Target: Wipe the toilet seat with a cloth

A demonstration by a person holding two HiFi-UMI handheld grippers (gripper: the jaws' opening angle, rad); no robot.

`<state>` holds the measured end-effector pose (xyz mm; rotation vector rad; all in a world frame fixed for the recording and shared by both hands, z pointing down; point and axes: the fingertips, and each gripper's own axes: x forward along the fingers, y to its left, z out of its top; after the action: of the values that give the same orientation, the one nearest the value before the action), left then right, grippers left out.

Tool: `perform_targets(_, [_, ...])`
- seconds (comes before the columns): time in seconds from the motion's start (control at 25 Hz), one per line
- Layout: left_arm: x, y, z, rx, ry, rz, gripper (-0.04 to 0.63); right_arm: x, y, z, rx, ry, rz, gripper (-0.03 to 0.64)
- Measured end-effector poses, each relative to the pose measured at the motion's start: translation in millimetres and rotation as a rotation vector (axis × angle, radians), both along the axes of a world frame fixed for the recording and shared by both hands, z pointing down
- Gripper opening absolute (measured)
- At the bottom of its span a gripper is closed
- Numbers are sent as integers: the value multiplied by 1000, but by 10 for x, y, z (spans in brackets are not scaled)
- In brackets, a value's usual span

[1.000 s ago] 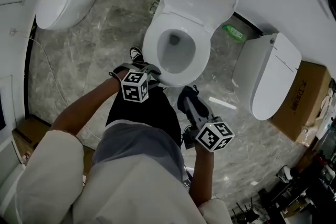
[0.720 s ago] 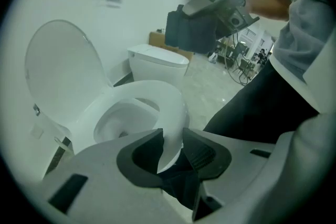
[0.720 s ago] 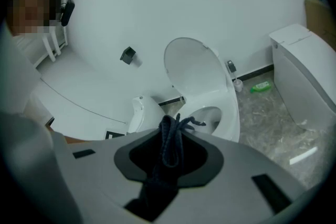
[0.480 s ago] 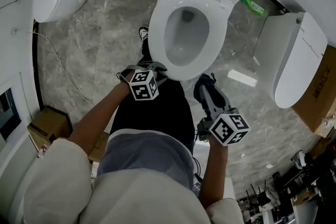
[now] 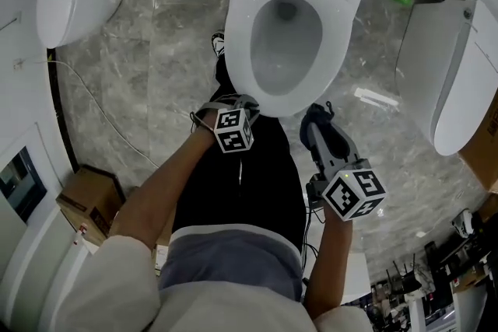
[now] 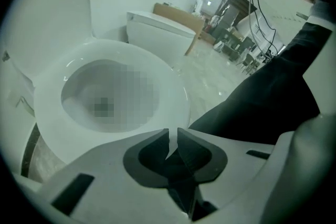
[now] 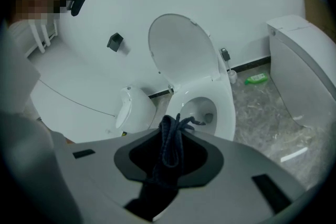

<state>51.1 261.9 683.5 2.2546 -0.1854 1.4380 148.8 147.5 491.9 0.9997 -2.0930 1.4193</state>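
- One toilet seat (image 5: 240, 43) just ahead, not yet touched.
- Right gripper (image 7: 171, 131) — clamped on dark cloth (image 7: 169, 150), bunched between the jaws.
- Left gripper (image 6: 172, 136) — empty; jaws just narrowed to a slit.
- Advised: press cloth flat, sweep round the ring, keep clear of the bowl (image 5: 286, 43).

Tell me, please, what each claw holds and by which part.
The right claw grips the dark cloth by a bunched fold; the left claw, whose jaws have just been closing, holds nothing.
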Motion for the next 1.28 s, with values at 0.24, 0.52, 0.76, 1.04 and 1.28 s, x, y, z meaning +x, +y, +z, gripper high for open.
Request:
perform_targets(0.24, [-19,45,277,35,-9,-6,44,-91,-155,345,-5,39,9,77])
perform_targets(0.52, [-52,-48,386,28,32,-63,20,-251,-335,645,-13,61,9,77])
perform_targets(0.76, [-48,-10,330,-113,62,-184,11,-280,-609,833,44,104,55,77])
perform_targets(1.04, [-220,-345,-119,-56,89,-396,11,-374,-1028,1124,86,195,62,77])
perform_targets(1.28, [-449,-514,-622,56,103,-532,11,-510,-1289,1310,116,209,123,77])
